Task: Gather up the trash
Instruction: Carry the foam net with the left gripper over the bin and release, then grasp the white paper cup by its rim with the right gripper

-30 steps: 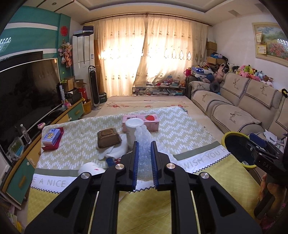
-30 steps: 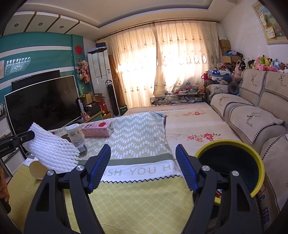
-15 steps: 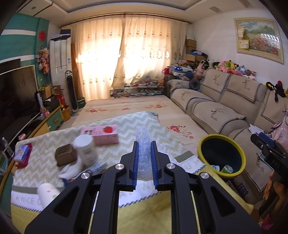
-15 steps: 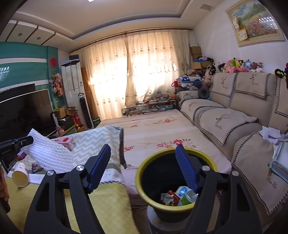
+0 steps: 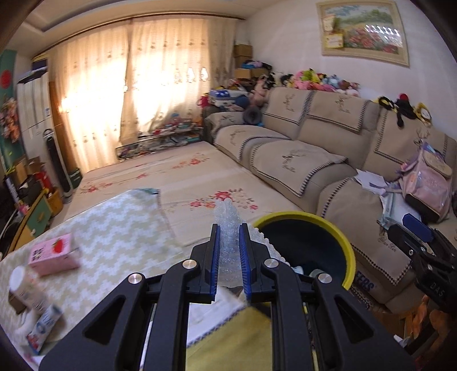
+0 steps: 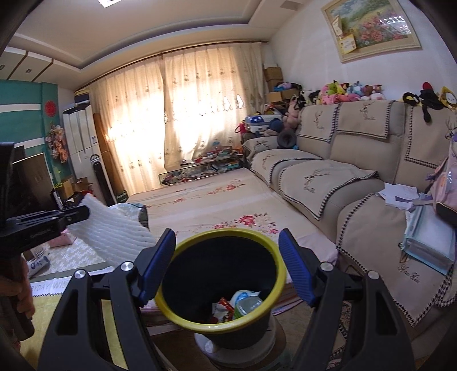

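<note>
Beside the yellow-rimmed bin (image 6: pixel 221 285), the left gripper (image 5: pixel 228 251) clamps white foam wrap (image 6: pixel 114 234). Best carry it fully above the rim before releasing. The right gripper (image 6: pixel 225 265) stands wide, empty.

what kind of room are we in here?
Most likely a home living room: a long beige sofa with plush toys along its back, curtains drawn over a wide window, and a framed painting on the wall.
</note>
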Available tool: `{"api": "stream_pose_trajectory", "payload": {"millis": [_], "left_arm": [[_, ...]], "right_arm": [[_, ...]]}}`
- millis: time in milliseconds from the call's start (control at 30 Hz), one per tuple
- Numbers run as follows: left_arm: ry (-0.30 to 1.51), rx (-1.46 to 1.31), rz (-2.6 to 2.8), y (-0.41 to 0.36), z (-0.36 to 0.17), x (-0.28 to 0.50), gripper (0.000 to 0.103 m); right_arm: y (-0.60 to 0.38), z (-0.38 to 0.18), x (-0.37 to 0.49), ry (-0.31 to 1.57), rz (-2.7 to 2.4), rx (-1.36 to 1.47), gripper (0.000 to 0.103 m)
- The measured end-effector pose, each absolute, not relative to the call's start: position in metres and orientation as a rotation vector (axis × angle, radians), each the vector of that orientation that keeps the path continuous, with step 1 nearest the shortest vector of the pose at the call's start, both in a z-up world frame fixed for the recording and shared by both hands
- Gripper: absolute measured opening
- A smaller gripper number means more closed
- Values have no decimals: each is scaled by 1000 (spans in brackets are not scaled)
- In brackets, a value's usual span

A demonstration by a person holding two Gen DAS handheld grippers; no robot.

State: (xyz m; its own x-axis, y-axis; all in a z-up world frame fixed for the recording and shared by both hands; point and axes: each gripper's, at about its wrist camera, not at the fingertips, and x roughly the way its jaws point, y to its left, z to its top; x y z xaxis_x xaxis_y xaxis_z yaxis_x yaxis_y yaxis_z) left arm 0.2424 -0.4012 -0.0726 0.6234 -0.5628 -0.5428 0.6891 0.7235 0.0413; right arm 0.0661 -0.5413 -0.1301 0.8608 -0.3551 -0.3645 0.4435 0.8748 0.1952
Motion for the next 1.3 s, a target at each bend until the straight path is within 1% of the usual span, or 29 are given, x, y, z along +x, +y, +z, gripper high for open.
{"api": "stream_pose_trajectory", "payload": {"millis": [233,267,333,367,400,467,533,600,667,700,767,833,900,1000,1233,1300], "left_arm": [[541,316,-794,-479,-93,251,16],[547,324,-795,-486,-96,253,20],[564,338,-777,-500,-104,257,39],[572,337,-766,-502,-107,259,59],[576,332,-763,-502,-108,259,64],[580,321,-761,-492,-107,256,64],[571,302,-755,-473,-100,250,66],[559,264,-736,-444,-88,241,74],[551,230,-723,-420,-79,231,76],[547,215,-714,-406,-75,225,79],[536,189,-684,-372,-66,211,84],[520,166,-637,-336,-59,198,86],[511,143,-581,-301,-54,186,92],[520,79,-481,-234,-50,169,93],[530,8,-225,-103,-53,131,96],[529,-5,-169,-75,-54,122,96]], "right_arm": [[-562,-136,58,344,-474,296,71],[-564,-136,58,346,-478,299,71],[-567,-138,57,347,-479,308,74],[-568,-138,56,347,-479,310,75],[-568,-139,56,347,-479,311,75],[-569,-140,57,349,-472,316,75],[-568,-141,58,353,-464,319,75],[-566,-143,60,355,-452,325,75],[-562,-144,64,363,-435,326,75],[-559,-145,66,367,-424,325,75],[-551,-144,72,372,-396,324,75],[-539,-142,78,376,-365,318,75],[-524,-140,86,381,-323,307,75],[-496,-135,101,398,-234,287,75],[-412,-122,139,432,30,257,76],[-381,-117,149,434,109,247,77]]}}
